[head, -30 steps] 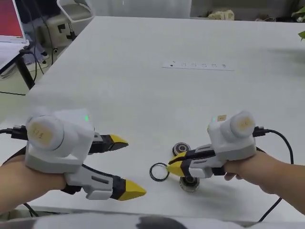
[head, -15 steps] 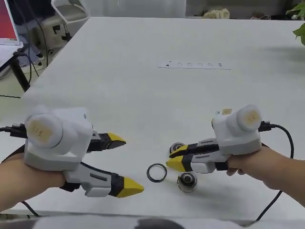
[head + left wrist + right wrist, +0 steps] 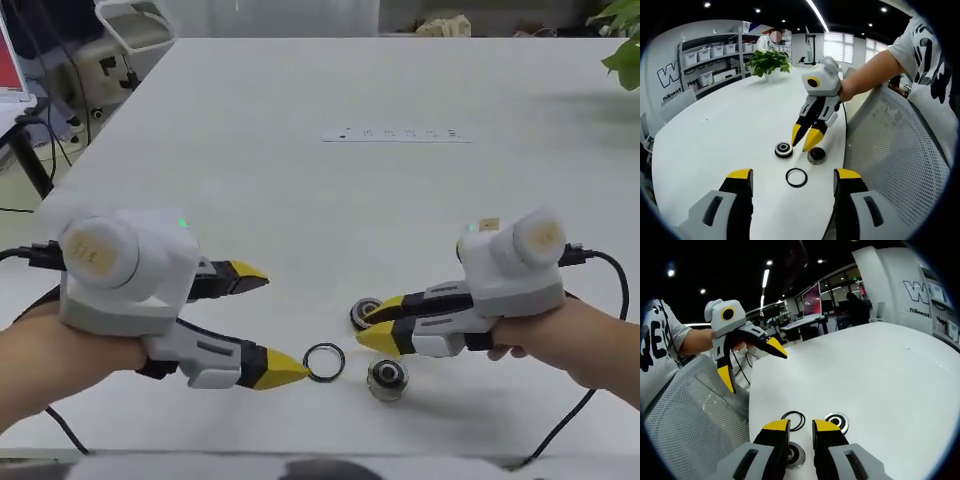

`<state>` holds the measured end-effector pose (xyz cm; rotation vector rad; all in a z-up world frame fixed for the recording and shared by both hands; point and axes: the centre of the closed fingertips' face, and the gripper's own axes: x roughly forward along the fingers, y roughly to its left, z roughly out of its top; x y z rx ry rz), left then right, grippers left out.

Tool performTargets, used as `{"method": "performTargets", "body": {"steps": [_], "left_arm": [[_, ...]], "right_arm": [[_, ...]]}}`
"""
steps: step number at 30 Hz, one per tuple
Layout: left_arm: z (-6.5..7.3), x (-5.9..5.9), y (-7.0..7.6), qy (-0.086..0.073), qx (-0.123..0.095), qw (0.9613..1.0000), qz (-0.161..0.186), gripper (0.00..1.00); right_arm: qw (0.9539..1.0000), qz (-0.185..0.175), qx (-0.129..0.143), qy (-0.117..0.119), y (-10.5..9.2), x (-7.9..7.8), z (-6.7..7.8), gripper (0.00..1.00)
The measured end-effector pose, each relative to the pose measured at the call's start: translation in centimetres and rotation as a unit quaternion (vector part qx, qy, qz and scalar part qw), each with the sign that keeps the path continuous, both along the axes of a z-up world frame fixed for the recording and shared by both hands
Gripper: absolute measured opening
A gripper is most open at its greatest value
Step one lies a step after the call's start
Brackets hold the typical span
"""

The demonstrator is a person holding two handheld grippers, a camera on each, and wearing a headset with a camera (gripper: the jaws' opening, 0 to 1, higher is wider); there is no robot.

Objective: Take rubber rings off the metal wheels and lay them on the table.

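A loose black rubber ring point(image 3: 324, 361) point(image 3: 796, 177) point(image 3: 793, 420) lies flat on the white table point(image 3: 300, 200). Two small metal wheels sit just right of it. The dark-rimmed wheel point(image 3: 364, 312) point(image 3: 783, 149) point(image 3: 836, 422) is farther from me than the shiny wheel point(image 3: 387, 377) point(image 3: 816, 155) point(image 3: 792, 455). My left gripper point(image 3: 275, 323) point(image 3: 792, 176) is wide open, its lower tip almost at the ring. My right gripper point(image 3: 364, 328) point(image 3: 801, 426) hovers over the wheels with a narrow gap between its jaws and nothing in it.
The table's near edge point(image 3: 300, 455) runs just below both grippers. A flat strip with markings point(image 3: 396, 134) lies mid-table. A mesh chair back point(image 3: 890, 165) stands beside the table. Leaves of a plant point(image 3: 620, 40) show at the far right.
My left gripper has come closer to the loose ring. My right gripper has drawn back slightly to the right, baring the shiny wheel. The head camera has shifted.
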<state>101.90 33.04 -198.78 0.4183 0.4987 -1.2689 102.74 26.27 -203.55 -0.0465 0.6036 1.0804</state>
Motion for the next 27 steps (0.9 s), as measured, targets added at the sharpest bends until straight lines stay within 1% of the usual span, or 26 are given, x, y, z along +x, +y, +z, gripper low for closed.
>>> {"method": "performTargets", "body": {"steps": [3, 8, 18, 24, 27], "left_arm": [[0.0, 0.5, -0.3, -0.002, 0.000, 1.0000, 0.000, 0.62], [-0.1, 1.0, -0.8, 0.000, -0.002, 1.0000, -0.001, 0.61], [-1.1, 2.0, -2.0, 0.003, 0.007, 0.9999, -0.011, 0.60], [-1.8, 2.6, -2.4, 0.009, 0.010, 0.9999, -0.008, 0.59], [-2.1, 2.8, -2.8, 0.017, 0.008, 0.9998, -0.008, 0.58]], "right_arm": [[1.0000, -0.007, -0.001, -0.003, -0.6, 0.2, 0.1, 0.15], [0.9998, -0.017, -0.003, -0.006, -1.4, 0.5, 0.2, 0.16], [0.9992, -0.037, -0.010, -0.004, -2.8, 0.8, -0.1, 0.18], [0.9988, -0.046, -0.017, -0.005, -3.5, 1.2, -0.7, 0.19], [0.9985, -0.051, -0.020, -0.007, -3.6, 1.3, -0.7, 0.19]]}}
